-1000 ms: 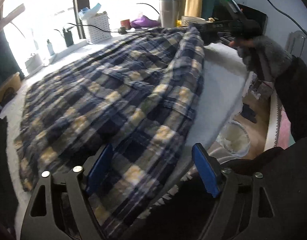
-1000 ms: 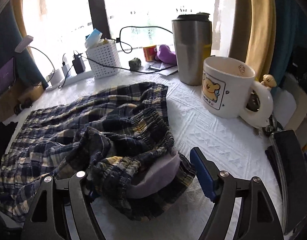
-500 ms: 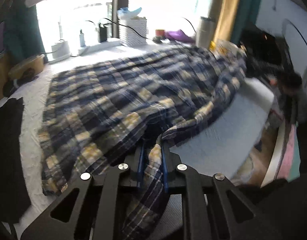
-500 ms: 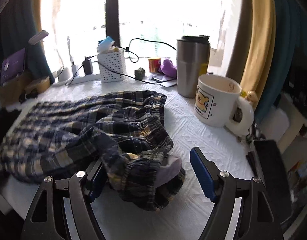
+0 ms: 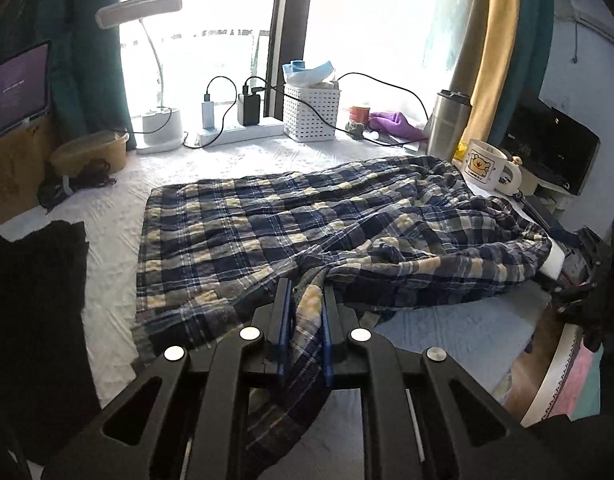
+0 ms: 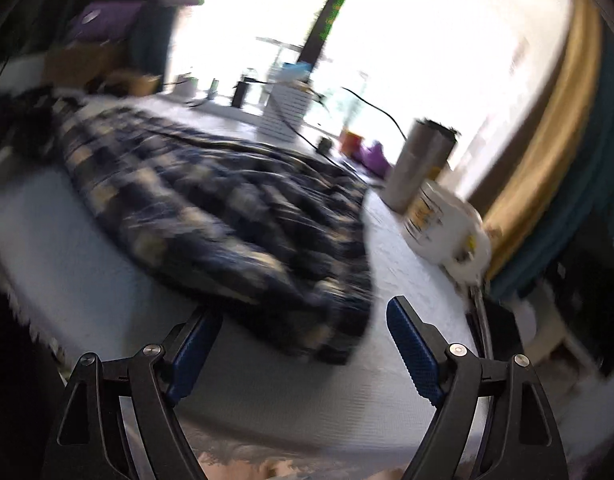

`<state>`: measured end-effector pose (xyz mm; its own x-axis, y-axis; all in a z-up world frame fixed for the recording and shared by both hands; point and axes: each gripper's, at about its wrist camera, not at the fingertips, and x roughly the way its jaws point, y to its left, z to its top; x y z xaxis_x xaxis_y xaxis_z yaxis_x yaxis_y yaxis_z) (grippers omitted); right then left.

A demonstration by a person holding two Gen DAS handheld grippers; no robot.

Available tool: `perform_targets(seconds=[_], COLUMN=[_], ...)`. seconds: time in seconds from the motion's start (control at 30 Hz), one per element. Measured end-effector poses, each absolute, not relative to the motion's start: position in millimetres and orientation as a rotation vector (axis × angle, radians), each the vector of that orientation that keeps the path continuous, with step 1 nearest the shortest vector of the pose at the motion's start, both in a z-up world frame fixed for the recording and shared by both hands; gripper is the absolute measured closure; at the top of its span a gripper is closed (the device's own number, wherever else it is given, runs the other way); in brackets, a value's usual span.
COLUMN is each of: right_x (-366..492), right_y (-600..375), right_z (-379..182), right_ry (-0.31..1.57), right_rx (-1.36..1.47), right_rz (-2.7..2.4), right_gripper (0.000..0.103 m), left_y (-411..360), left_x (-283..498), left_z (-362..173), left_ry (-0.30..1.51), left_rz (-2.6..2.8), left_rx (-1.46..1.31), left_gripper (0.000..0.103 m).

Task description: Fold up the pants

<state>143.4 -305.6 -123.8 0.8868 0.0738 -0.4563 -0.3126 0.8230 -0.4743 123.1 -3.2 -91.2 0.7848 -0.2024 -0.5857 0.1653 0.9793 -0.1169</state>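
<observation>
The blue and yellow plaid pants (image 5: 291, 232) lie spread over the white table cover (image 5: 119, 216), bunched at the right. My left gripper (image 5: 306, 300) is shut on a fold of the pants at their near edge, with cloth hanging down between the blue pads. In the blurred right wrist view the pants (image 6: 211, 200) lie ahead. My right gripper (image 6: 303, 328) is open and empty, just short of the pants' near right corner. It also shows at the right edge of the left wrist view (image 5: 599, 272).
A bear mug (image 5: 487, 166) and a steel tumbler (image 5: 447, 124) stand at the pants' far right. A white basket (image 5: 311, 112), chargers with cables (image 5: 249, 110) and a lamp (image 5: 159, 120) line the window. A black cloth (image 5: 31, 320) lies at left.
My left gripper closed on the pants' near edge and pulled back. My right gripper let go of the waistband bunch and drew back toward the table's near edge, moving fast.
</observation>
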Motion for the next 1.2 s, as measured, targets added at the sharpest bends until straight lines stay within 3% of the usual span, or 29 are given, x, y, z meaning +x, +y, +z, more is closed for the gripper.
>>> perform_targets(seconds=[0.07, 0.13, 0.17, 0.27, 0.4, 0.47, 0.53, 0.57, 0.77, 1.13, 1.17, 1.2], right_x=[153.1, 165.0, 171.6, 185.5, 207.9, 217.1, 225.1, 228.4, 241.5, 213.4, 211.9, 211.5], right_y=[-293.4, -287.0, -286.0, -287.6, -293.6, -292.7, -292.0, -292.9, -298.7, -305.2, -305.5, -306.5], right_z=[-133.6, -135.6, -133.3, -110.1, -80.8, -69.9, -60.7, -56.0, -29.4, 6.5, 9.0, 11.1], right_ry=[0.457, 0.476, 0.498, 0.507, 0.506, 0.499, 0.491, 0.492, 0.465, 0.419, 0.414, 0.413], right_rx=[-0.634, -0.644, -0.623, -0.487, -0.324, -0.314, -0.306, -0.294, -0.262, -0.204, -0.208, -0.210], right_rz=[0.203, 0.206, 0.204, 0.250, 0.287, 0.271, 0.262, 0.264, 0.244, 0.268, 0.265, 0.263], right_gripper=[0.019, 0.051, 0.075, 0.088, 0.090, 0.090, 0.090, 0.090, 0.090, 0.090, 0.090, 0.090], left_y=[-1.5, 3.2, 3.8, 6.2, 3.9, -0.7, -7.1, -9.8, -27.1, -26.5, -27.2, -27.4], left_x=[122.5, 121.6, 121.5, 120.4, 118.7, 115.0, 108.0, 105.1, 93.1, 95.5, 96.8, 96.6], left_z=[-93.5, -99.9, -102.7, -113.0, -120.8, -120.6, -122.1, -123.0, -140.2, -145.1, -145.5, -145.7], left_ry=[0.648, 0.668, 0.680, 0.715, 0.751, 0.753, 0.746, 0.742, 0.779, 0.643, 0.634, 0.619], left_rz=[-0.201, -0.206, -0.212, -0.211, -0.241, -0.278, -0.322, -0.337, -0.305, -0.133, -0.128, -0.128], left_rx=[-0.060, -0.077, -0.082, -0.083, -0.074, -0.054, -0.032, -0.022, 0.174, 0.295, 0.305, 0.314], left_gripper=[0.091, 0.091, 0.091, 0.091, 0.090, 0.072, 0.033, 0.030, 0.030, 0.030, 0.031, 0.052])
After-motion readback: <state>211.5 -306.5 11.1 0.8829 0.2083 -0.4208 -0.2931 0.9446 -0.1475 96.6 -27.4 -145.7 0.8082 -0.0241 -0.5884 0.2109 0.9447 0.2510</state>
